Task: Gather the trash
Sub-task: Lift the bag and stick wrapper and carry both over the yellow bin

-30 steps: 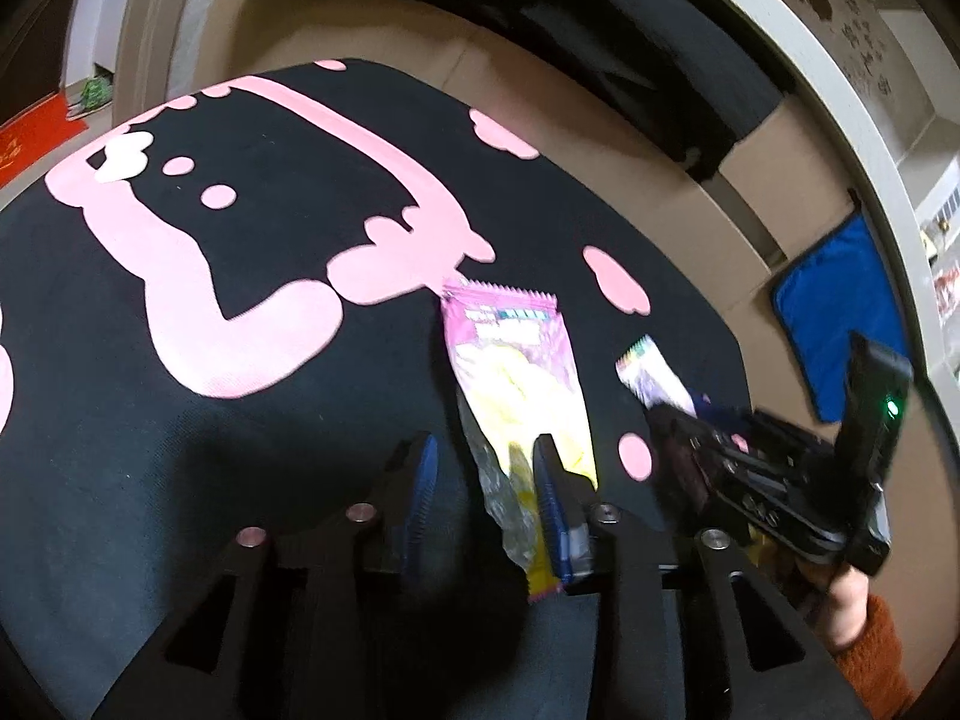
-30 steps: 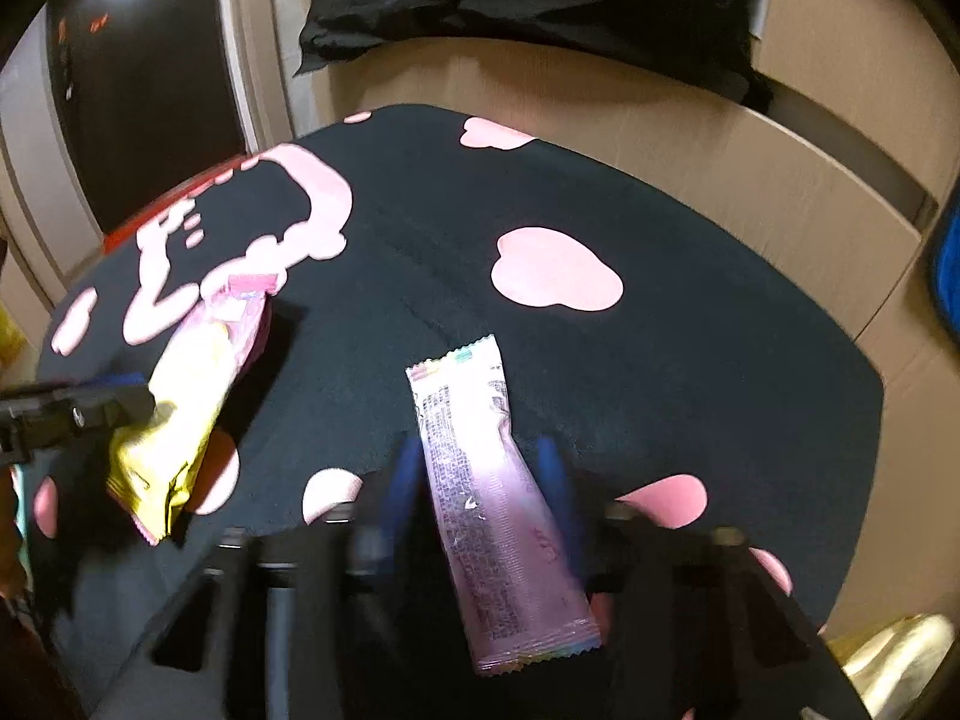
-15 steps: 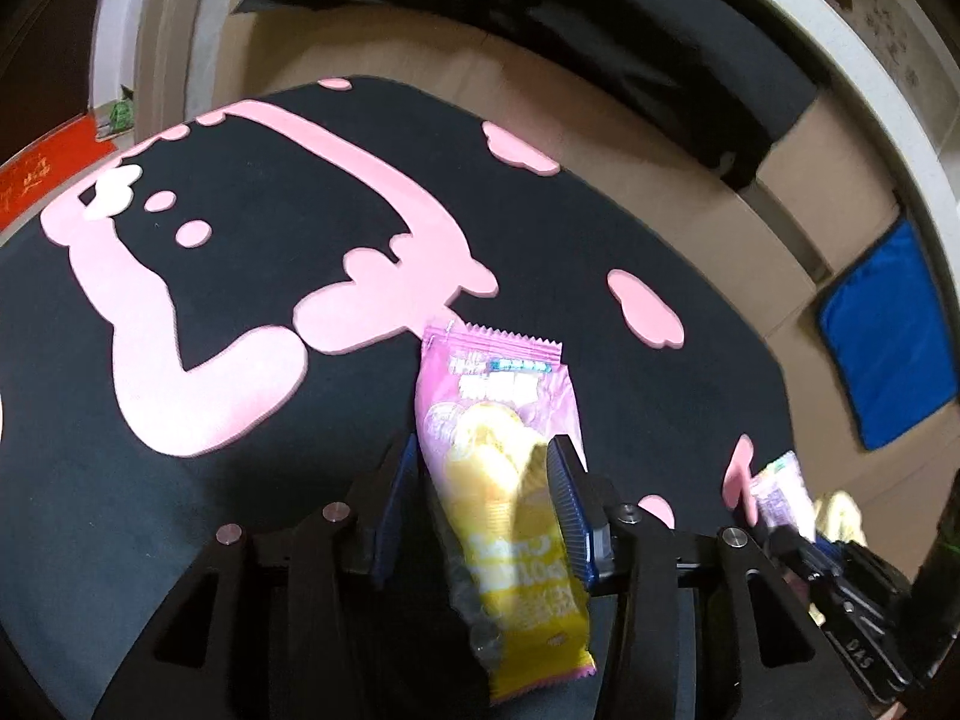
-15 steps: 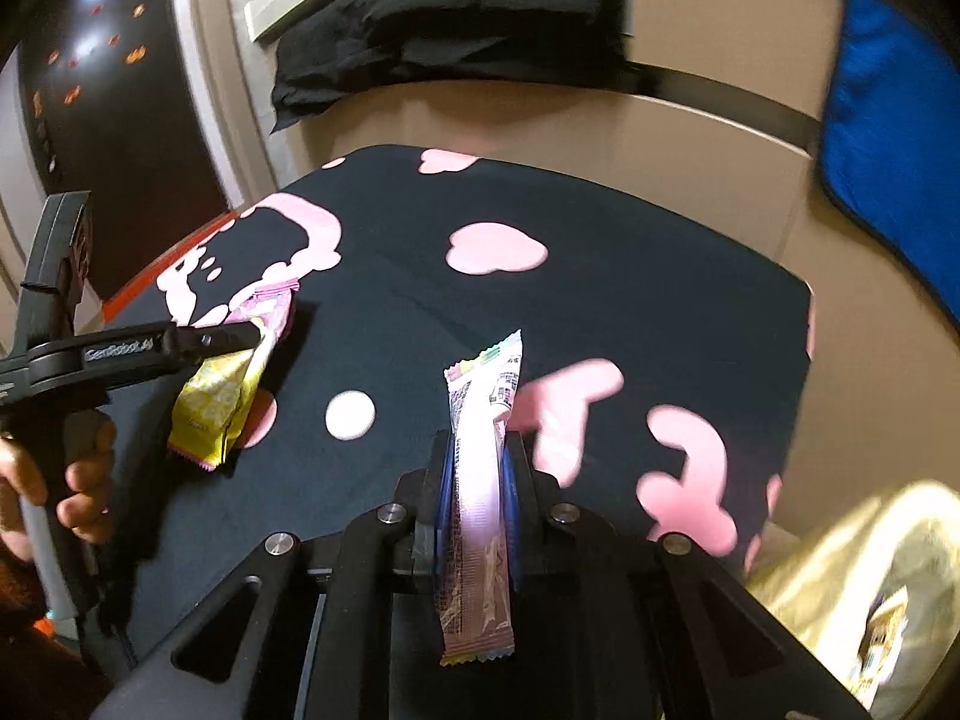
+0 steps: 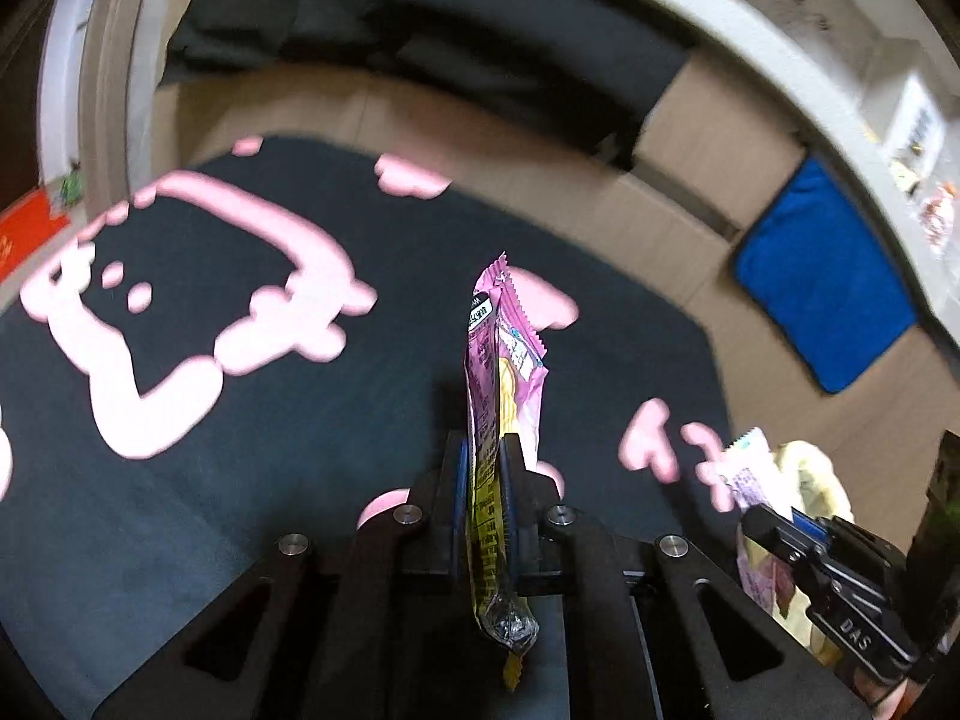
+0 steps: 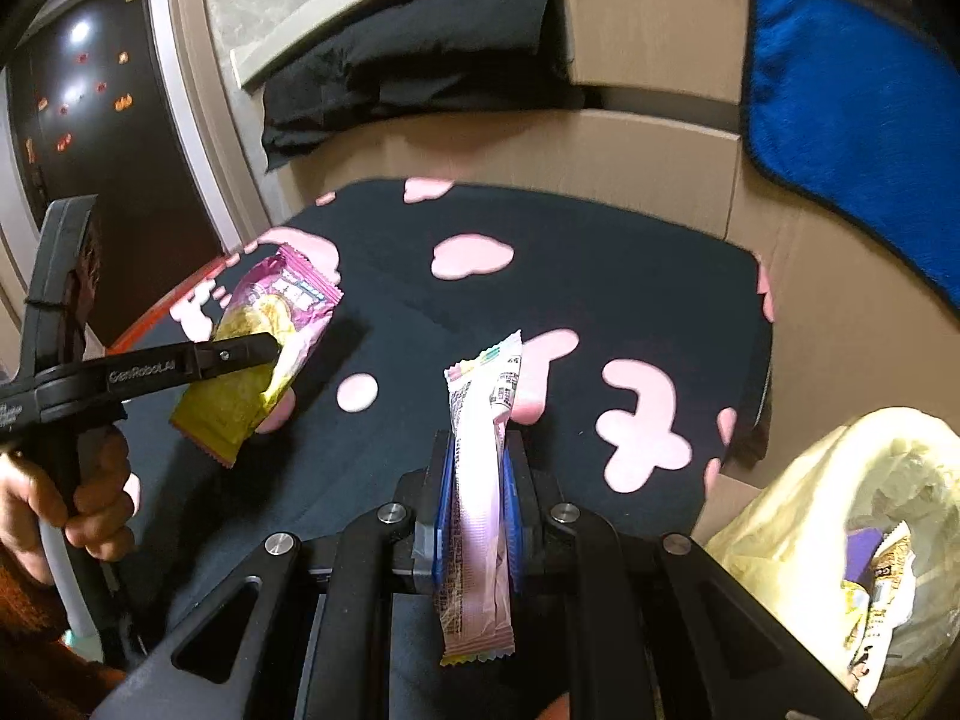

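My left gripper (image 5: 482, 456) is shut on a pink and yellow snack wrapper (image 5: 501, 360) and holds it on edge above the black table with pink shapes (image 5: 240, 420). The same wrapper shows in the right wrist view (image 6: 264, 348), pinched by the left gripper (image 6: 264, 351). My right gripper (image 6: 476, 456) is shut on a long pale pink wrapper (image 6: 480, 480), held above the table's right part. It also shows at the lower right of the left wrist view (image 5: 750, 474). A yellow trash bag (image 6: 840, 516) with wrappers inside sits off the table's right edge.
A blue cloth (image 6: 852, 120) hangs on cardboard boxes (image 6: 660, 138) behind the table. A black cloth (image 6: 408, 84) lies on the ledge at the back. A red item (image 5: 24, 228) sits at the far left.
The left gripper closed on the pink and yellow wrapper and lifted it off the table. The right gripper closed on the long pink wrapper, lifted it and moved right toward the bag.
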The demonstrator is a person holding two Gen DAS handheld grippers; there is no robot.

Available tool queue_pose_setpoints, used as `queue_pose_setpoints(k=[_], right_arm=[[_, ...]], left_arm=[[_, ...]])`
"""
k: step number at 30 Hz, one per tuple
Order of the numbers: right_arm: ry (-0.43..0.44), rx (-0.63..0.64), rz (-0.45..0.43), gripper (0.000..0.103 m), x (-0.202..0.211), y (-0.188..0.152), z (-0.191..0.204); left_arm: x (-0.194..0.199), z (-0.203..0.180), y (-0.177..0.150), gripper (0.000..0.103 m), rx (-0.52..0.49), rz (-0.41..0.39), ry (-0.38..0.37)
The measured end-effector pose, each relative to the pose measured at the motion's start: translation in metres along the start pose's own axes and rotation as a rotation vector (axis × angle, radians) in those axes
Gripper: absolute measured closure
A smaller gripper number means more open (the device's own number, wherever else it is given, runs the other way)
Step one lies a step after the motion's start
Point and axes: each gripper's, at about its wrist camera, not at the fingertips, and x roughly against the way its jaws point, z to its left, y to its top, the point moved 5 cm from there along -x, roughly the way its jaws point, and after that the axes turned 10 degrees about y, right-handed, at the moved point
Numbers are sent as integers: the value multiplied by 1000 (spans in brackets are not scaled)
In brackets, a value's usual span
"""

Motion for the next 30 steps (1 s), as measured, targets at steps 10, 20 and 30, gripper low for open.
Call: queue_pose_setpoints(k=[10, 20, 30], right_arm=[[-32, 14, -164, 90, 80, 24, 4], [-185, 20, -327, 90, 193, 29, -33], [-332, -54, -414, 90, 264, 9, -96]], left_arm=[[71, -61, 15, 93, -84, -130, -102], [118, -181, 17, 93, -209, -205, -282], [102, -280, -13, 93, -260, -185, -401]])
